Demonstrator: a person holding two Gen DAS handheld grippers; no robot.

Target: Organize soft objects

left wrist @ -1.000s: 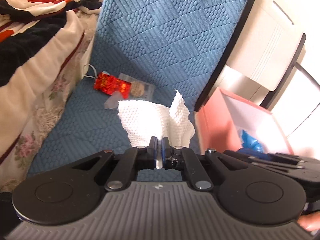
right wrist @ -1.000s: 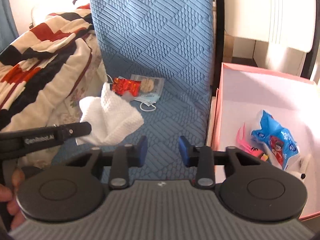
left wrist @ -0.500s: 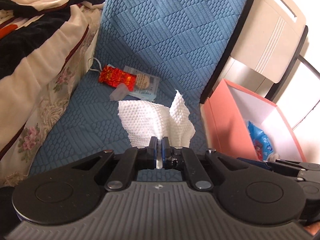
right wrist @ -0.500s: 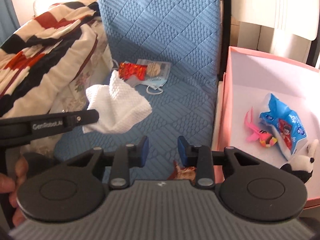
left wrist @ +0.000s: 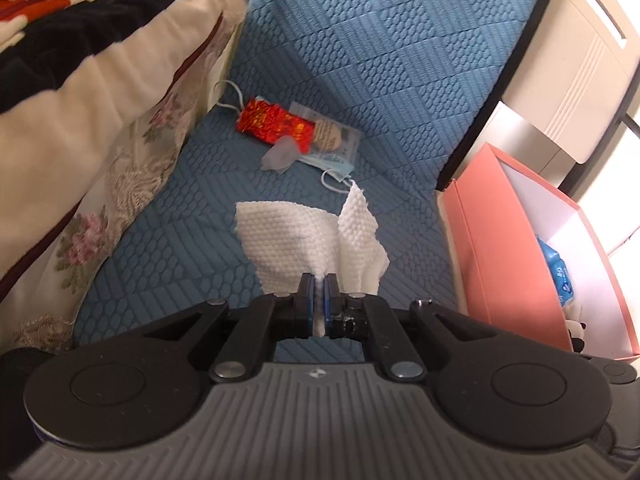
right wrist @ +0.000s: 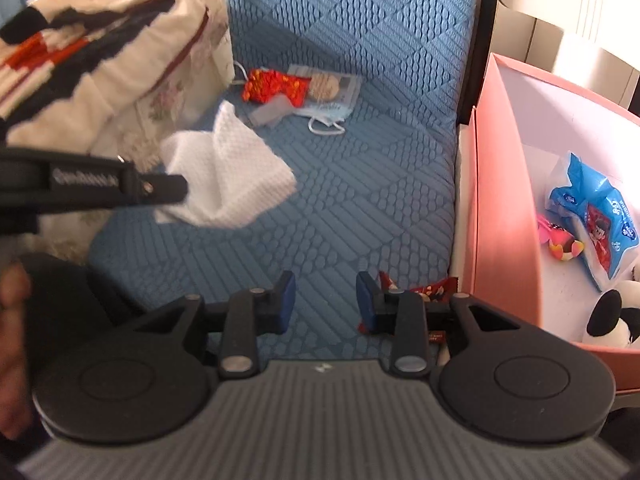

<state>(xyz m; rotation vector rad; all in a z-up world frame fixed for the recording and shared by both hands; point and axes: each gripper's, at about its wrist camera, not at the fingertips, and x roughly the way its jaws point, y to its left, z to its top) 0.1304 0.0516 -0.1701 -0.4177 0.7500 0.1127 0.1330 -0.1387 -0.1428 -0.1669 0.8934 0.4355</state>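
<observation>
My left gripper [left wrist: 319, 282] is shut on a white textured cloth [left wrist: 304, 238] and holds it above the blue quilted seat [left wrist: 224, 240]. The same cloth [right wrist: 232, 176] shows in the right wrist view, hanging from the left gripper's fingers [right wrist: 160, 189]. My right gripper [right wrist: 325, 294] is open and empty, low over the seat's front. A pink box [right wrist: 504, 208] stands to the right, with a blue tissue pack [right wrist: 596, 216], a pink toy [right wrist: 560, 240] and a black-and-white plush [right wrist: 616, 316] inside. A red packet [left wrist: 276, 124] and a face mask [left wrist: 332, 160] lie at the seat's back.
A striped and floral blanket [left wrist: 80, 92] is heaped on the left of the seat. A red snack wrapper [right wrist: 416, 292] lies just behind my right gripper's right finger. A white appliance [left wrist: 576, 64] stands behind the pink box [left wrist: 500, 256].
Both grippers have drawn back and tilted down over the seat. The left one still holds the cloth. A red wrapper has come into view by the right gripper.
</observation>
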